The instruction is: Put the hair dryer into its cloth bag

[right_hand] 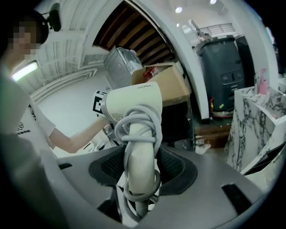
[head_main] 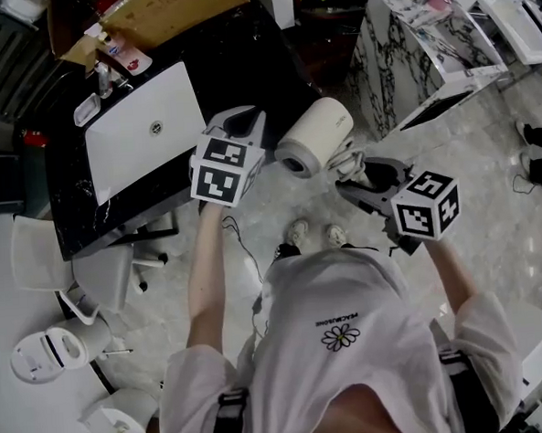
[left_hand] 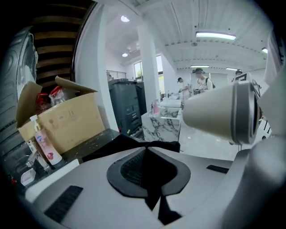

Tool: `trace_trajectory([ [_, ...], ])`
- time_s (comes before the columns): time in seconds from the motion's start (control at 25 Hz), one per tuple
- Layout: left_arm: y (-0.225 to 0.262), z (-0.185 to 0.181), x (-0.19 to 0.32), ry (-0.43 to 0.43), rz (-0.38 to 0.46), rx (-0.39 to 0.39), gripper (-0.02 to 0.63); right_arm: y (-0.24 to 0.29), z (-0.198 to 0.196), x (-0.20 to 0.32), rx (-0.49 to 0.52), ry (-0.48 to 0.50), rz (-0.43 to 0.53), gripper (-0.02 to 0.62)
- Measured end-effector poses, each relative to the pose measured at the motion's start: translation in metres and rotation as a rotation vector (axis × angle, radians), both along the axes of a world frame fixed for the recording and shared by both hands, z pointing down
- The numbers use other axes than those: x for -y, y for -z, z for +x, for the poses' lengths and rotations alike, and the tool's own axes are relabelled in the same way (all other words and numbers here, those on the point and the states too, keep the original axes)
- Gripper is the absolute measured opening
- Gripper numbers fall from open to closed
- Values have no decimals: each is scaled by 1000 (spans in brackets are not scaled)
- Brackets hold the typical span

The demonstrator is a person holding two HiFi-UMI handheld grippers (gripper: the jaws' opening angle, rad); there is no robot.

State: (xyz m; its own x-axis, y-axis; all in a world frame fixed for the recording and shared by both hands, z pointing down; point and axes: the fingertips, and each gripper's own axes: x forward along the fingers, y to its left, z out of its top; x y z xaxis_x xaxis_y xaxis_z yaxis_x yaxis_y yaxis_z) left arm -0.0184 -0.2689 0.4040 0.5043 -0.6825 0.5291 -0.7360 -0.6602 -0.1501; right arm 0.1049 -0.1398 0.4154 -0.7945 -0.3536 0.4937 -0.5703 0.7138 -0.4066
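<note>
My left gripper (left_hand: 149,152) pinches the cloth bag (left_hand: 154,176) beside the hair dryer (right_hand: 134,100) that my right gripper (right_hand: 140,172) clamps; next, I reckon, its nose must find the bag's mouth.

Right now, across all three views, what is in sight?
hair dryer: one, cream, cord wound on its handle, in the right gripper
cloth bag: one, black, pinched by the left gripper
table: one, black, ahead left
flat slab: one, white, on the table
cardboard box: one, brown, table's far end
bottle: one, pinkish, beside the box
marble cabinet: one, white, ahead right
left gripper: one, grey, shut on the bag
right gripper: one, grey, shut on the dryer's handle
</note>
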Motion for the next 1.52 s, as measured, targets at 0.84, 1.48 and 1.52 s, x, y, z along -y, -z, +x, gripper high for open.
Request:
trace_trajectory([
  [0.84,1,1,-7,-32,27,31,25,-83,-16,34,-148,27,-440,201],
  [1.48,1,4,-21,-72,41,62,25,-83,-67,93,-168,-111,-440,201],
  [1.52,2,5,-21,-76,41,60,25,-83,-71,95,-163,-117,-440,201],
])
